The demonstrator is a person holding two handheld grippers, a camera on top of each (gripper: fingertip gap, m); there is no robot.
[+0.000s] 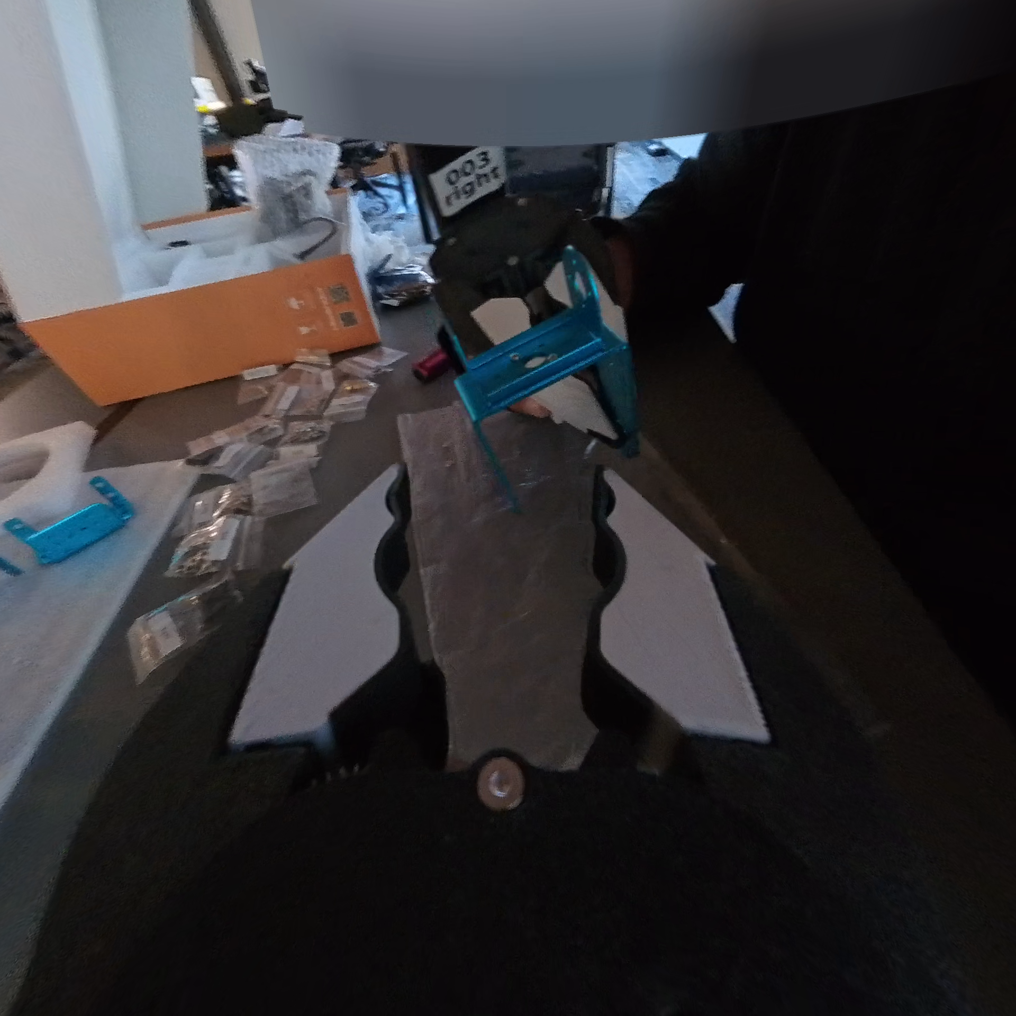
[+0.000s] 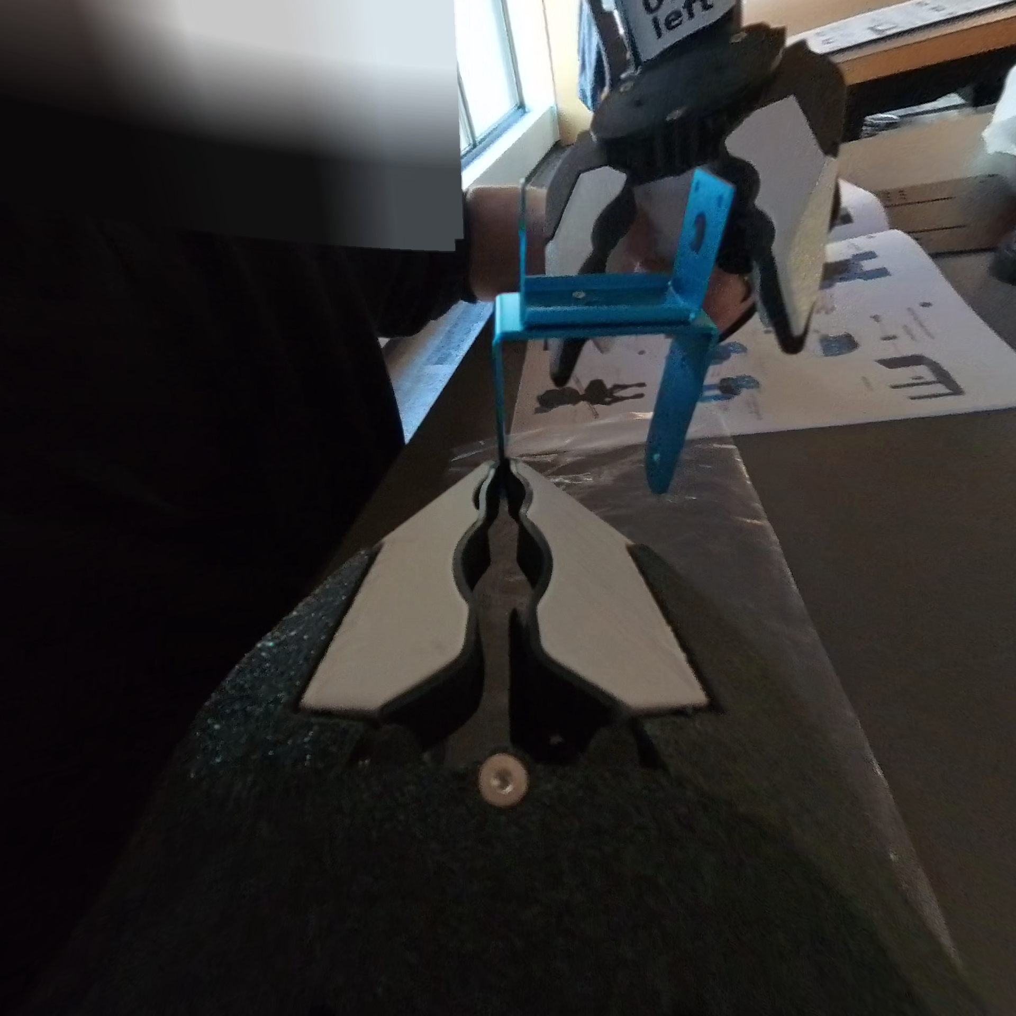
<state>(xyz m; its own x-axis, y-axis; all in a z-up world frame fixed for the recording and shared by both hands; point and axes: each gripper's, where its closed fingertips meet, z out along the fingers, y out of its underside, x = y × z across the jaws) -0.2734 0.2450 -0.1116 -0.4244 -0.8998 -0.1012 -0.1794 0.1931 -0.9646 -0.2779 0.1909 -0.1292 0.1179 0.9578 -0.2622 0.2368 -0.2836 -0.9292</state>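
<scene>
- Right gripper fingers clenched on one thin leg of the blue bracket, holding it up off the counter, probably for inspection.
- Left gripper fingers released, empty, near the bracket.

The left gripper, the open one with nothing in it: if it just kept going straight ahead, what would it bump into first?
Probably the blue metal bracket assembly held up by the right gripper. It hangs ahead of the left gripper, slightly right of centre, though blur leaves depth unclear. The clear plastic bag lies lower, on the table.
</scene>
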